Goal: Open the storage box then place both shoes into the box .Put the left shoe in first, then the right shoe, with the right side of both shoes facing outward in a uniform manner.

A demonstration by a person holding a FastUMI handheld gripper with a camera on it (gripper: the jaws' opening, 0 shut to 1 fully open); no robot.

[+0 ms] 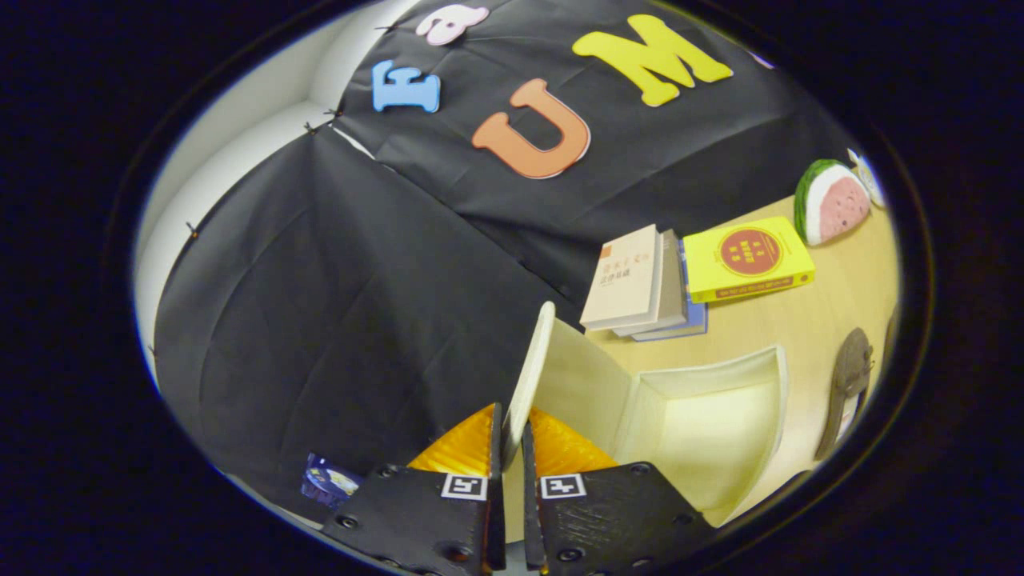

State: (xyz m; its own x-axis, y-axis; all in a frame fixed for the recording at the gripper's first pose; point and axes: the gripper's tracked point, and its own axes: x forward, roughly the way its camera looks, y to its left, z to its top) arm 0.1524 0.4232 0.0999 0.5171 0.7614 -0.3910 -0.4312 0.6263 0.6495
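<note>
Storage box (712, 416): pale cream, open, interior facing out, on worktop. Lid (530, 368): raised edge-on, pinched between jaws of gripper (512, 448). Shoe (848, 384): dark, lying on worktop beside box, toward far side from lid.

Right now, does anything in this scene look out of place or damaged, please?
Nothing stands out. The gripper is shut on the box lid, raised over the open storage box; a shoe lies beside it.

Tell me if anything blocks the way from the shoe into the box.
Nothing visible does. The gripper is shut on the lid, held up and open. The box gapes toward the shoe, with bare table between them.
</note>
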